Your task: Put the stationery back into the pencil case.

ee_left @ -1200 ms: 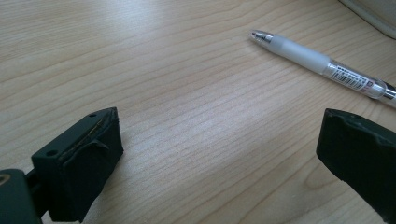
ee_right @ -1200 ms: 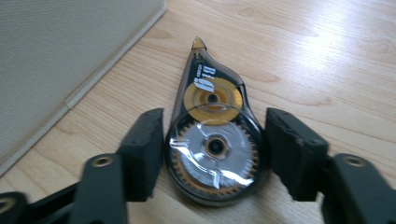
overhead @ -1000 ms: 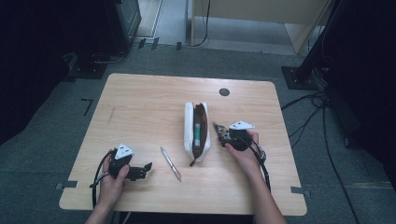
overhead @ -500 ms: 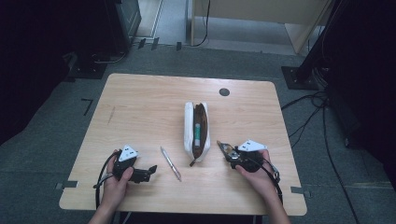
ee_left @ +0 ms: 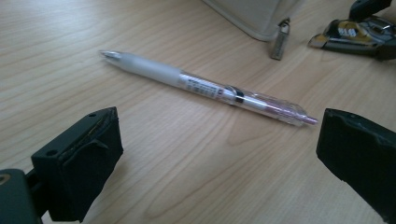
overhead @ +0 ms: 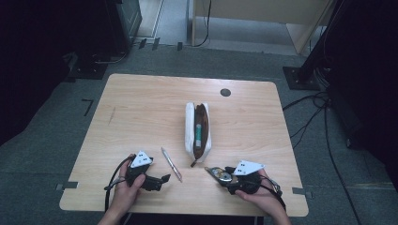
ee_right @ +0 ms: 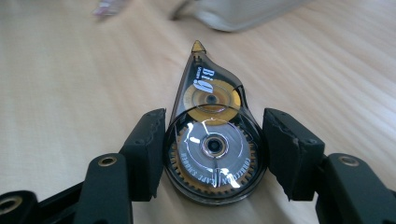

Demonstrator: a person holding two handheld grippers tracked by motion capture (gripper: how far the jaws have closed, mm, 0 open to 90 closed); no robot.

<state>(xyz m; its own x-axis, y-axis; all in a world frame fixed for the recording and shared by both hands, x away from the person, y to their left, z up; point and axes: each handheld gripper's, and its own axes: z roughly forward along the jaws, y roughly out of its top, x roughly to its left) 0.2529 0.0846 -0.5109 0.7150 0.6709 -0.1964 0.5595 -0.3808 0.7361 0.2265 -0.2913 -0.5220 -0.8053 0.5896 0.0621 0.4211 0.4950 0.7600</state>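
Between the two black jaws of the right gripper (ee_right: 212,154) sits a correction tape dispenser (ee_right: 211,135), and the pads press on its round sides, so it is gripped. The dispenser has a drop shape: a wide round body near the gripper and a thin pointed tip on the far side. Its shell is dark and half transparent. Inside it a big clear wheel with gold-coloured teeth is seen, and ahead of it a smaller gold wheel. White letters are printed near the tip. In the high view the right gripper (overhead: 220,174) is near the front edge of the table (overhead: 141,103), and the dispenser (overhead: 217,173) points to the left from it.

In front of the left gripper (ee_left: 215,154) the jaws stand wide apart with only bare wood between them; it is open. Just beyond the jaws lies a pen (ee_left: 205,87) on the table, not touching them. The pen has a clear barrel, a frosted white grip part toward its metal tip, a small printed label in the middle and a pale pink end. In the high view the pen (overhead: 171,164) lies just to the right of the left gripper (overhead: 162,179).

Farther from both grippers, near the middle of the table, lies a white pencil case (overhead: 197,130). It is open, with a brown inside, and something green lies in it. Its zipper pull lies at the end nearer to the grippers.
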